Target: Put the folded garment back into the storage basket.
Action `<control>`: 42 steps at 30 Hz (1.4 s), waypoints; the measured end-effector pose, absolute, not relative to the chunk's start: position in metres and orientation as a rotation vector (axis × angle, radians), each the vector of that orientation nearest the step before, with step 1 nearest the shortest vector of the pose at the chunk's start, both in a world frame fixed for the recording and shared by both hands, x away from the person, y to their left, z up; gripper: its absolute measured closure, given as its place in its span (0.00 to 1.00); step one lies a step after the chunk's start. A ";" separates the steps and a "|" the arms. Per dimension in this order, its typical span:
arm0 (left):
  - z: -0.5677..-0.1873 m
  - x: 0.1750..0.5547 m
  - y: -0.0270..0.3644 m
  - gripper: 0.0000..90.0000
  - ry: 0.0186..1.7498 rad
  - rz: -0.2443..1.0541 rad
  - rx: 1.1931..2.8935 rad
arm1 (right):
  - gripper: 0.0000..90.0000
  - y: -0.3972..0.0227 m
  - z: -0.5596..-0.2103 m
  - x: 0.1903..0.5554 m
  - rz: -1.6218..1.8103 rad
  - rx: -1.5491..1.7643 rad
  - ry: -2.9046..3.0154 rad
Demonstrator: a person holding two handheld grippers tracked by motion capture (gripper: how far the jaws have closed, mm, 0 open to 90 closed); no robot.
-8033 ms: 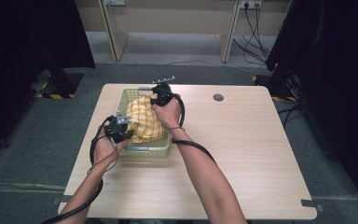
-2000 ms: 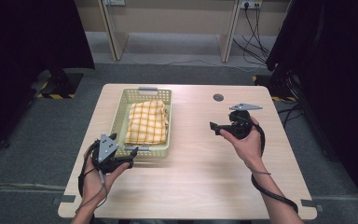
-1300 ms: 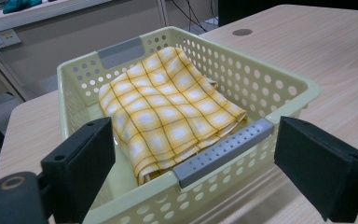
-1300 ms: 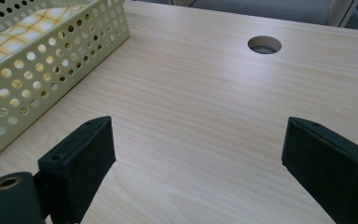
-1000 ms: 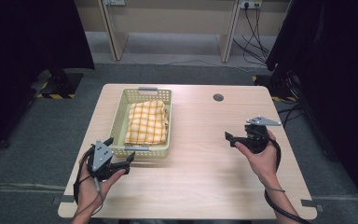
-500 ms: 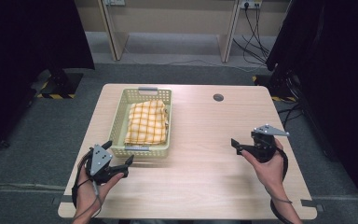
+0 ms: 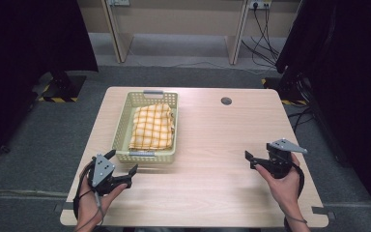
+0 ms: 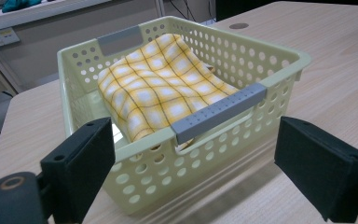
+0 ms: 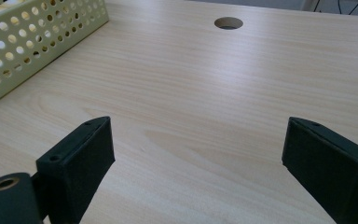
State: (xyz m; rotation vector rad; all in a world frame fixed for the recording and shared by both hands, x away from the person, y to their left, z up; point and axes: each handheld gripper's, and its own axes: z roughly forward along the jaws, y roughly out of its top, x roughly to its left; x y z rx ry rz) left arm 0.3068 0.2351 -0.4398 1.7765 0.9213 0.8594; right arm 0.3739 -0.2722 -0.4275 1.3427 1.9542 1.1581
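Beside the pale yellow basket (image 7: 147, 126), at its near left corner, we hold the left hand-held gripper (image 7: 121, 169) with its jaws spread wide and nothing between them, low over the surface (image 7: 212, 193); well off to the basket's right, the right hand-held gripper (image 7: 251, 160) is just as wide and just as empty. The yellow checked cloth (image 7: 152, 126) lies folded inside the basket, bulging a little above the rim and resting close behind the grey handle (image 8: 219, 112) on the basket's near wall. We judge the work to be at its close — cloth stowed, both tools clear of the basket — so the care now is in parking: we should lower each tool to bare wood away from the basket, keep the trailing cables from dragging across its corner, and avoid nudging the light basket, which would probably slide easily on this smooth top.
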 end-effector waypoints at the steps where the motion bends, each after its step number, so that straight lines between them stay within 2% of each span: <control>1: -0.441 0.306 0.235 0.13 0.923 0.858 1.776 | 0.11 -0.273 -0.429 0.372 1.155 1.341 1.955; 42: -0.468 0.301 0.243 0.13 0.935 0.859 1.782 | 0.10 -0.289 -0.467 0.342 1.114 1.375 1.932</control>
